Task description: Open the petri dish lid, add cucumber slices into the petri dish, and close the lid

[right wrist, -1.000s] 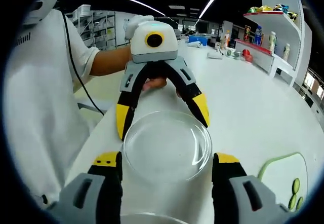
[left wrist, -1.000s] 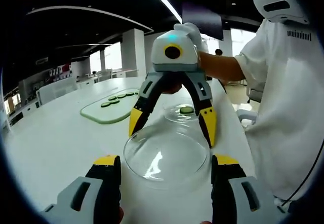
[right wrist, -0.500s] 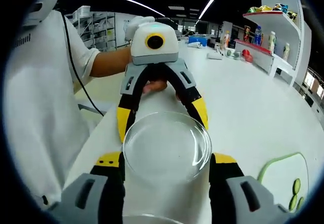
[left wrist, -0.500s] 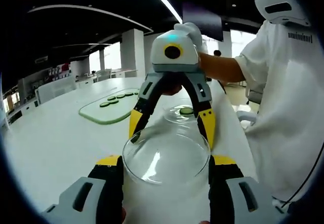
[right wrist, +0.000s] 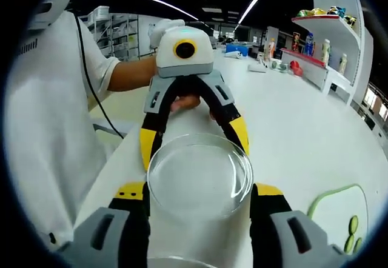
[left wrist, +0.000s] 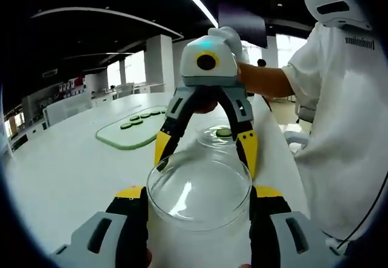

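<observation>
Clear lid held between both grippers
The left gripper [left wrist: 199, 202] and right gripper [right wrist: 199, 202] each clamp the transparent, round petri dish lid [left wrist: 199, 187].

Clear glossy glass-like petri dish lid [left wrist: 199, 186]; smooth white table [left wrist: 73, 165]; matt plastic yellow-tipped tongs [left wrist: 199, 210].

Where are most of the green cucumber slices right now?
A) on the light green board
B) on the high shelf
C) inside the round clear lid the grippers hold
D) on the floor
A: several cucumber slices lie on the light green board on the white table, apart from the clear lid.
</observation>
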Demonstrator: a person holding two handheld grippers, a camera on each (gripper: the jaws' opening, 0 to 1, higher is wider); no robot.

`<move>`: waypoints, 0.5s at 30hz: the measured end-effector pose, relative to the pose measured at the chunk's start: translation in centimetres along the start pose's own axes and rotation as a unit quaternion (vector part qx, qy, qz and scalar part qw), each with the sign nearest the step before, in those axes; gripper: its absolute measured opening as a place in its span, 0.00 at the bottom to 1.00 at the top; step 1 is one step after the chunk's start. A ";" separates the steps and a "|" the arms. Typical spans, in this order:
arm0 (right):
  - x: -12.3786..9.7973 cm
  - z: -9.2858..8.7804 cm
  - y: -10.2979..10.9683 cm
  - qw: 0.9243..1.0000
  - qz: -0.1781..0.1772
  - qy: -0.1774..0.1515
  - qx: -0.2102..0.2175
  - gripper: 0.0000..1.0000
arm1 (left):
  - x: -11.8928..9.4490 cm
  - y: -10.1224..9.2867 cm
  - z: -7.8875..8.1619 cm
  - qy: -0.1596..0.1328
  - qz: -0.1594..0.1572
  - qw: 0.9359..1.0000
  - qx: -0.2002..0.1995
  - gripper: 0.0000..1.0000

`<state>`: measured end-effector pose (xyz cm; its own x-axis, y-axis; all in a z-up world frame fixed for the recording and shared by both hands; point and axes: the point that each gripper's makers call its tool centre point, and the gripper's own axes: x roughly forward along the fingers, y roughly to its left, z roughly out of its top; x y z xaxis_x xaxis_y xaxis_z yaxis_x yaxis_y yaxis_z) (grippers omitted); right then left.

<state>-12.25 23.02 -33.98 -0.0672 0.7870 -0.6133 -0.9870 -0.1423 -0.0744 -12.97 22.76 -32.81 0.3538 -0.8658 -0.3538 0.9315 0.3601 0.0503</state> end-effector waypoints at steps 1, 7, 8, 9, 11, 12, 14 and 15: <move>0.0 0.0 0.0 1.000 0.000 0.000 0.000 0.66 | 0.0 0.0 0.0 -0.001 0.000 1.000 0.001 0.67; -0.4 0.1 0.0 1.000 -0.004 0.002 -0.002 0.66 | 0.0 0.0 0.4 -0.001 0.001 1.000 0.006 0.67; -0.5 0.1 0.0 1.000 -0.005 0.002 -0.002 0.66 | 0.1 0.0 0.5 -0.002 0.000 1.000 0.007 0.67; -0.6 0.1 0.0 1.000 -0.006 0.003 -0.002 0.66 | 0.1 0.0 0.6 -0.002 0.000 1.000 0.007 0.67; -0.8 0.0 0.0 1.000 -0.008 0.005 -0.002 0.66 | 0.3 0.0 0.7 -0.001 -0.001 1.000 0.010 0.67; -0.9 0.0 -0.1 1.000 -0.009 0.006 -0.003 0.66 | 0.4 0.0 0.8 -0.001 -0.001 1.000 0.011 0.67; -1.1 0.0 -0.1 1.000 -0.011 0.006 -0.003 0.66 | 0.5 0.0 1.0 -0.001 -0.002 1.000 0.013 0.67; -1.3 0.1 -0.1 1.000 -0.012 0.006 -0.003 0.66 | 0.5 0.0 1.1 -0.002 -0.002 1.000 0.013 0.67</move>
<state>-12.11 22.06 -33.13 -0.0421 0.7824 -0.6213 -0.9873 -0.1279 -0.0941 -12.72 21.94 -31.96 0.3496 -0.8686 -0.3511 0.9351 0.3466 0.0735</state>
